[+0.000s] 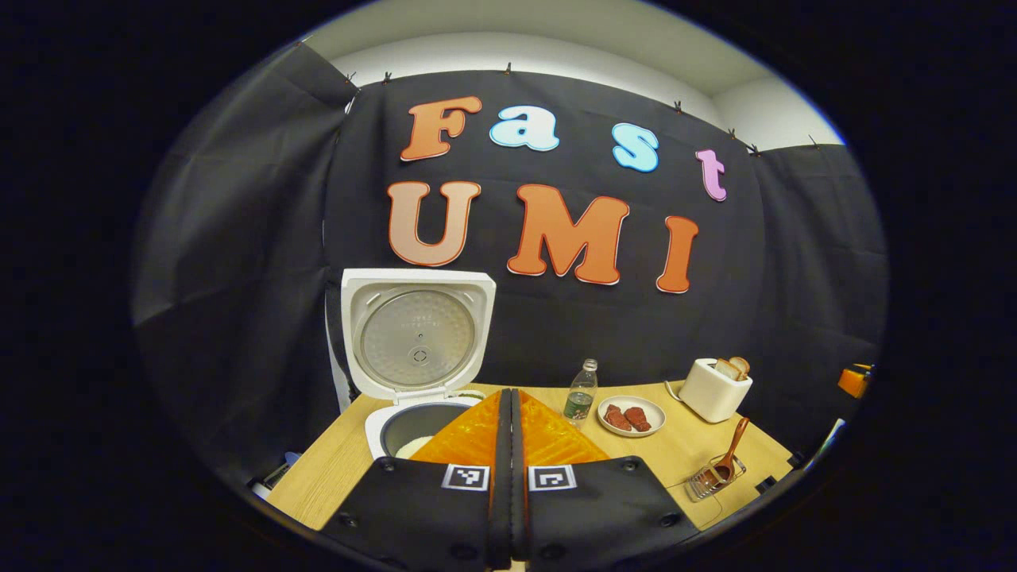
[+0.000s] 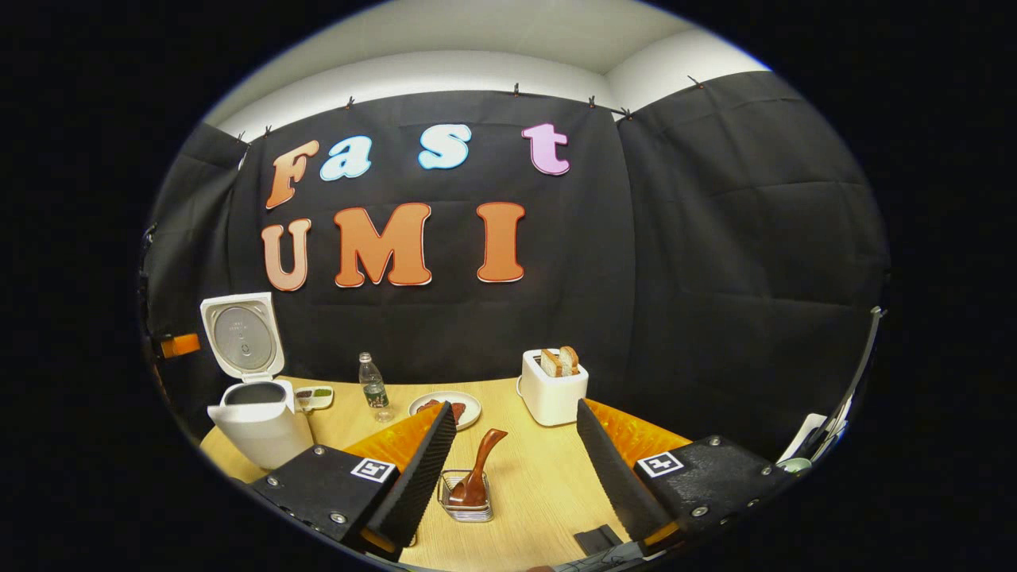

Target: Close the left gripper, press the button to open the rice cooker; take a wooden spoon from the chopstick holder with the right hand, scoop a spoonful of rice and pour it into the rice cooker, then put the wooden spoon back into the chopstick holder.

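Note:
The white rice cooker stands with its lid swung up, and pale rice shows in its dark inner pot. My left gripper is shut with nothing held, just right of the pot. In the right gripper view the cooker sits at the far left. A brown wooden spoon rests bowl-down in the wire chopstick holder, handle leaning right. My right gripper is open, fingers spread either side of the holder, a little behind it. The spoon and holder also show in the left gripper view.
On the wooden table stand a water bottle, a plate of reddish food and a white toaster with bread. A small dish lies beside the cooker. The table's front edge is near the holder.

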Action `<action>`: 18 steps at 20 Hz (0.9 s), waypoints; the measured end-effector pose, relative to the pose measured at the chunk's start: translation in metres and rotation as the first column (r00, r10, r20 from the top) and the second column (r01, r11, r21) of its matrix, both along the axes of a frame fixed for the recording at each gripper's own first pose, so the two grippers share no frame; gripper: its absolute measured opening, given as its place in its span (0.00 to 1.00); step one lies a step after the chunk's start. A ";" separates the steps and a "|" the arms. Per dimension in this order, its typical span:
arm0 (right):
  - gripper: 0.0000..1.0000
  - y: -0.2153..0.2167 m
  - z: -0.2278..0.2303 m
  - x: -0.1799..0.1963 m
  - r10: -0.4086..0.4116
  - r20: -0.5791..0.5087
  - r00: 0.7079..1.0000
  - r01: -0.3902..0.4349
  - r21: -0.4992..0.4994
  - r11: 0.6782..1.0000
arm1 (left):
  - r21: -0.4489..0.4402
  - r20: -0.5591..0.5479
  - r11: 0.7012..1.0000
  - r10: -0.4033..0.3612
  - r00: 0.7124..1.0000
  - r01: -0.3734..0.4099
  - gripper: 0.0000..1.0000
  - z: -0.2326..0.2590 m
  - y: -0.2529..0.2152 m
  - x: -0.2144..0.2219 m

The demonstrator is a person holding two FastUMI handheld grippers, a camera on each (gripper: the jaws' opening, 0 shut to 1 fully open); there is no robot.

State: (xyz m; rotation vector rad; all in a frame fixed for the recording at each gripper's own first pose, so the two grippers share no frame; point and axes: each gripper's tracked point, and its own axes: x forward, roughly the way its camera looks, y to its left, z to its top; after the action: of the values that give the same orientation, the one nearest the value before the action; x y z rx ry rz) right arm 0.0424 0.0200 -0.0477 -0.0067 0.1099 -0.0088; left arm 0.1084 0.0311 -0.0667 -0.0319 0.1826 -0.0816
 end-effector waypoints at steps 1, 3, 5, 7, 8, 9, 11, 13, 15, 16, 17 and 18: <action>0.95 0.001 -0.001 0.002 0.003 -0.003 1.000 -0.003 -0.005 1.000 | -0.010 0.005 1.000 -0.001 1.000 0.001 0.05 0.005 -0.003 -0.004; 0.95 0.005 -0.007 0.008 0.018 -0.008 1.000 -0.018 -0.016 1.000 | -0.031 0.012 0.999 -0.010 1.000 0.011 0.05 0.010 -0.011 -0.012; 0.95 0.008 -0.015 0.014 0.029 -0.016 0.999 -0.029 -0.019 0.999 | -0.042 0.013 0.999 -0.010 1.000 0.011 0.05 0.012 -0.013 -0.020; 0.95 0.014 -0.024 0.025 0.043 -0.031 0.999 -0.043 -0.017 0.999 | -0.035 0.028 0.999 -0.007 1.000 0.008 0.05 0.021 -0.013 -0.027; 0.95 0.018 -0.033 0.029 0.058 -0.053 0.997 -0.059 -0.017 0.998 | -0.028 0.034 1.000 -0.002 0.999 0.003 0.04 0.024 -0.012 -0.030; 0.95 0.023 -0.042 0.036 0.074 -0.079 0.994 -0.076 -0.017 0.997 | -0.031 0.040 1.000 -0.002 0.999 0.003 0.05 0.028 -0.011 -0.034; 1.00 0.028 -0.060 0.052 0.097 -0.130 0.987 -0.099 -0.010 0.995 | -0.038 0.050 0.999 0.009 0.999 -0.007 0.05 0.036 -0.010 -0.042; 0.95 0.032 -0.079 0.069 0.110 -0.185 0.977 -0.110 0.010 0.994 | -0.025 0.064 0.998 0.058 0.996 -0.057 0.05 0.039 0.004 -0.046; 0.95 0.036 -0.100 0.087 0.127 -0.243 0.962 -0.120 0.041 0.992 | -0.014 0.083 0.996 0.092 0.992 -0.091 0.05 0.046 0.013 -0.054; 0.95 0.037 -0.110 0.095 0.127 -0.268 0.955 -0.116 0.056 0.992 | -0.006 0.086 0.994 0.111 0.990 -0.111 0.06 0.046 0.017 -0.058; 0.95 0.038 -0.120 0.102 0.127 -0.290 0.949 -0.112 0.067 0.991 | 0.000 0.081 0.993 0.115 0.990 -0.115 0.06 0.044 0.019 -0.062; 0.95 0.038 -0.130 0.111 0.125 -0.311 0.942 -0.108 0.074 0.991 | -0.001 0.070 0.993 0.122 0.990 -0.122 0.14 0.040 0.023 -0.064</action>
State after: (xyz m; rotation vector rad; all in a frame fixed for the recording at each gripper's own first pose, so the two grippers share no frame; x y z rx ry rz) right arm 0.1531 0.0582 -0.1778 0.0414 0.4302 0.1143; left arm 0.0447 0.0537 -0.0263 -0.0368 0.1103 0.0392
